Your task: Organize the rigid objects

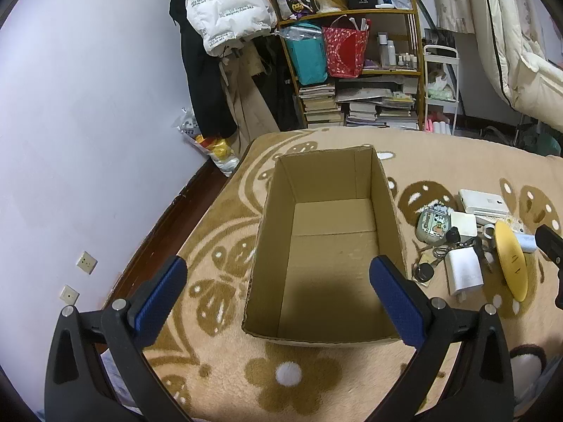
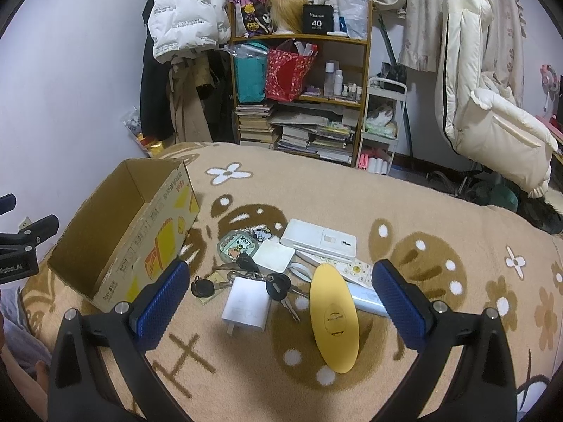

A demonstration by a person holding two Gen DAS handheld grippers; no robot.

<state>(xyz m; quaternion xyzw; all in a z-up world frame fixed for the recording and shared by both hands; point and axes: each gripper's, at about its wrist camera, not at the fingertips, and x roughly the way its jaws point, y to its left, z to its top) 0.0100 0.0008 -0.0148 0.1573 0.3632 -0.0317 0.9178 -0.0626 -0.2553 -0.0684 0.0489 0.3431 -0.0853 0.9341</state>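
i'm at the very start of the sorting: the cardboard box (image 1: 327, 246) sits open and empty on the flower-patterned blanket (image 2: 352, 190) of the bed, and every rigid item lies in a loose cluster just to its right. my left hand-held gripper (image 1: 278, 293) hovers above the near end of the box with its blue pads spread wide and nothing between them. my right hand-held gripper (image 2: 279, 295) hangs over the cluster, also spread wide and empty.

between and just beyond the right pads i see the white charger plug (image 2: 246, 307), a bunch of black-headed keys (image 2: 274, 286) partly touching it, the yellow oval disc (image 2: 334, 320) leaning over a pale blue bar (image 2: 366, 299), a white remote control (image 2: 337, 263), a white flat box (image 2: 320, 239), a small white square case (image 2: 272, 256) and a cartoon-printed pouch (image 2: 237, 246).

i judge the next move is a first pick with the right side. the charger plug looks easiest: blocky, nearest, with free sides. i'd lower straight down, straddle its body clear of the keys, close, then carry it left over the box wall
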